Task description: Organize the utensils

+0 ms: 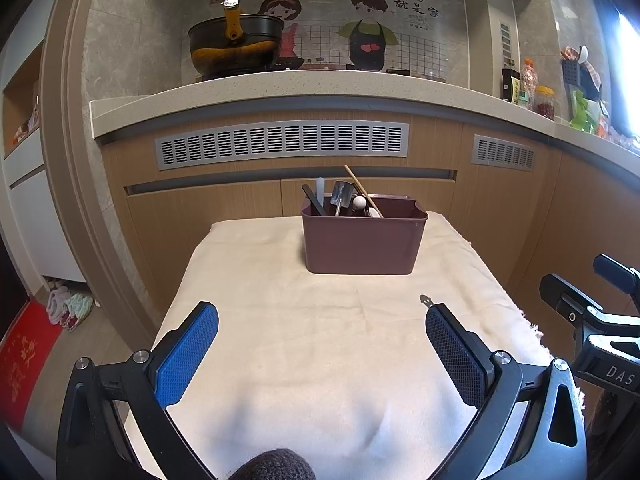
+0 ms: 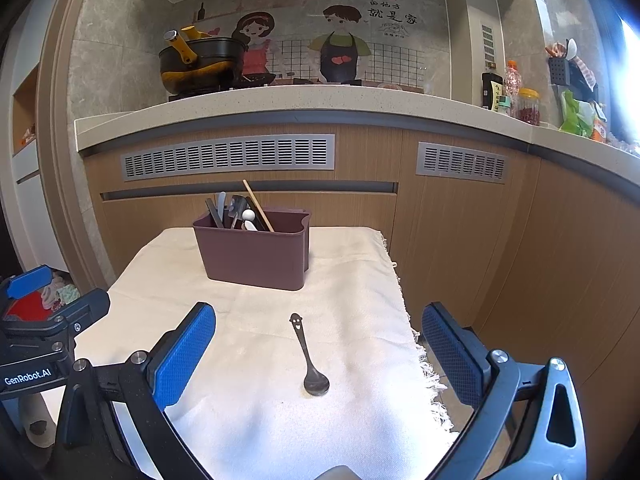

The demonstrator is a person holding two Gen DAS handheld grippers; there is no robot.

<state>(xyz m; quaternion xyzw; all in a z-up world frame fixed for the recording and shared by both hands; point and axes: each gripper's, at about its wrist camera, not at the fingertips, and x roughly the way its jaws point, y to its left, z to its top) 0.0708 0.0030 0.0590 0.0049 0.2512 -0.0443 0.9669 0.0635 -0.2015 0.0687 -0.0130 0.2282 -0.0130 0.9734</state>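
A maroon plastic bin (image 1: 362,244) stands at the far end of a cream cloth-covered table (image 1: 280,320) and holds several utensils (image 1: 344,198), among them a wooden stick, a metal scoop and a white spoon. It also shows in the right wrist view (image 2: 254,254). A dark metal spoon (image 2: 308,354) with a smiley handle end lies on the cloth between my right gripper's fingers, bowl toward me. Only its handle tip (image 1: 425,301) shows in the left wrist view. My left gripper (image 1: 322,318) is open and empty. My right gripper (image 2: 319,316) is open above the spoon.
A kitchen counter (image 1: 280,88) with a black and yellow pot (image 1: 234,46) runs behind the table. Bottles and jars (image 1: 532,90) stand at the counter's right. Wooden cabinets (image 2: 460,240) lie beyond the table's fringed right edge (image 2: 424,360). Slippers and a red mat (image 1: 24,360) lie on the floor at left.
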